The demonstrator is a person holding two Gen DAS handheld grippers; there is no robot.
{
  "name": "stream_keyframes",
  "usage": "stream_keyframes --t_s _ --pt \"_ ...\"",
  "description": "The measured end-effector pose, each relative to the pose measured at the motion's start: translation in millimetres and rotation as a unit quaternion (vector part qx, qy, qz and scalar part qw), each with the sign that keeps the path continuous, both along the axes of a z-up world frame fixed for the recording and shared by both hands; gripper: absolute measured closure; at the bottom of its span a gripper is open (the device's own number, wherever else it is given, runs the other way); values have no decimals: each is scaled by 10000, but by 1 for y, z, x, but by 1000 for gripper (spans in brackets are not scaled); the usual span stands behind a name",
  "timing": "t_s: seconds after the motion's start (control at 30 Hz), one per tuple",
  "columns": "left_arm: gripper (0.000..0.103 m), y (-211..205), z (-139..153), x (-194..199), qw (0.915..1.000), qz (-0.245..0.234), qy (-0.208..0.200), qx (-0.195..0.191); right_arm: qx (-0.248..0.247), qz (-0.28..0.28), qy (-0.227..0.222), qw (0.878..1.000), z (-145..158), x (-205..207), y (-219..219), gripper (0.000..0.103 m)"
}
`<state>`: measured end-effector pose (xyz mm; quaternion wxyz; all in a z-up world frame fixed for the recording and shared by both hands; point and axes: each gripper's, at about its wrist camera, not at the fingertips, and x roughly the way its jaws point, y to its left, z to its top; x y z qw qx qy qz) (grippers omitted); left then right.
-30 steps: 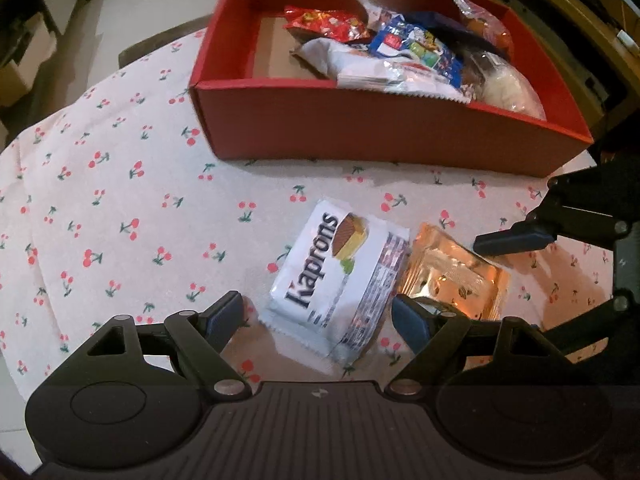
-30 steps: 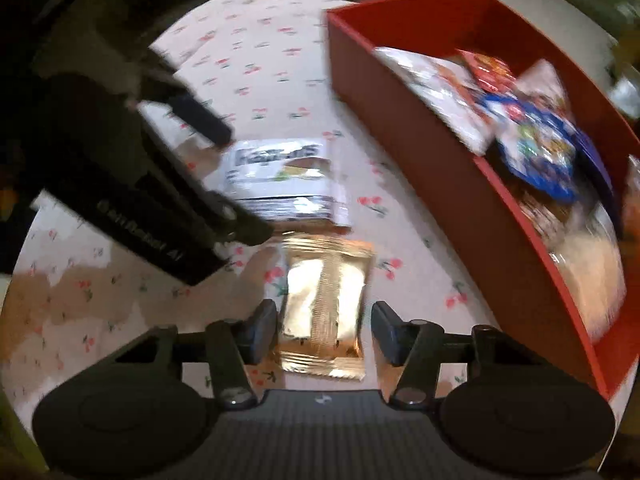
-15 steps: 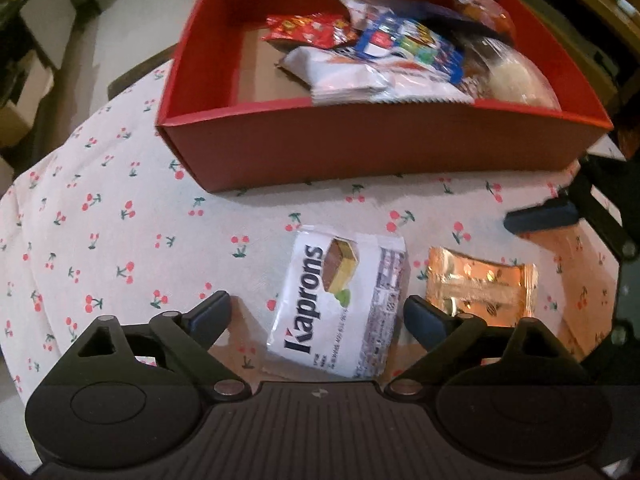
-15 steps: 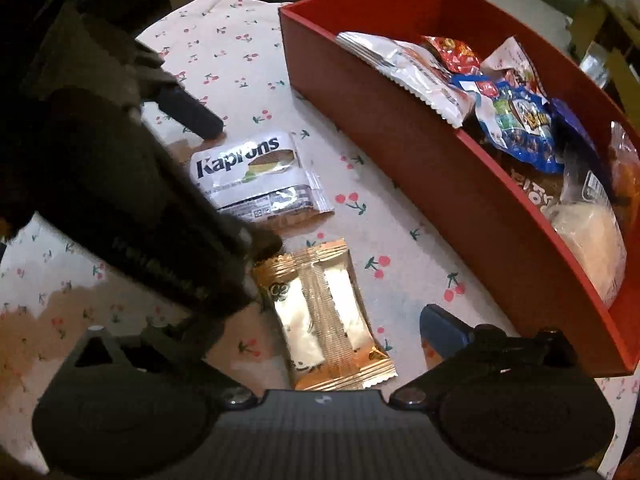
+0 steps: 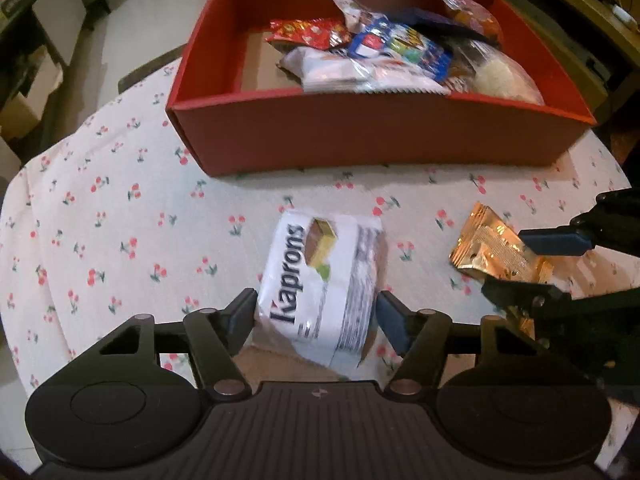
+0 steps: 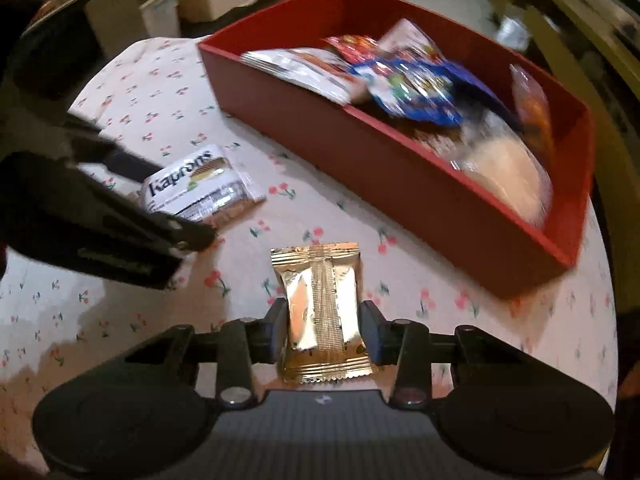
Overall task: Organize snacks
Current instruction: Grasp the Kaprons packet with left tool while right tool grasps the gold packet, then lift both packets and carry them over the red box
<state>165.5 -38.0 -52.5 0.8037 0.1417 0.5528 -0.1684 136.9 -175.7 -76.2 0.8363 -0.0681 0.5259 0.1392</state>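
My left gripper (image 5: 316,316) is shut on the white Kaprons wafer pack (image 5: 324,280) and holds its near end lifted off the cloth; the pack also shows in the right wrist view (image 6: 196,186). My right gripper (image 6: 324,332) is shut on the gold foil snack packet (image 6: 320,312), held off the table; the packet also shows in the left wrist view (image 5: 496,252). The red box (image 5: 372,136) stands beyond both, with several snack bags (image 5: 392,60) piled in its right part and bare cardboard floor at its left.
The round table carries a white cloth with cherry print (image 5: 120,220). The red box (image 6: 400,160) sits at the table's far side. Cardboard boxes and furniture stand on the floor beyond the table's edge (image 5: 24,92).
Both grippers have closed on their packs: the left on the Kaprons pack, the right on the gold packet. Both packs have come up off the cloth, and the views have pulled back.
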Motion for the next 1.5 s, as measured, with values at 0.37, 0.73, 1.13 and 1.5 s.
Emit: stream_keyframes --t_s 0.37,0.73,1.13,1.5 --pt "9 -15 -3 7 9989 81 -325 321 -156 -704 -119 9973 -4 10 -2 25" --pt "30 0 0 -1 9993 336 -179 -56 65 -682 -43 9976 0 7 -4 48" --pt "39 -3 10 -24 9982 481 -350 -100 -210 -734 -352 9965 8 -13 -1 50" --pt "39 -10 45 -57 9940 703 -832 37 -33 -766 -843 9935 43 -34 1 50"
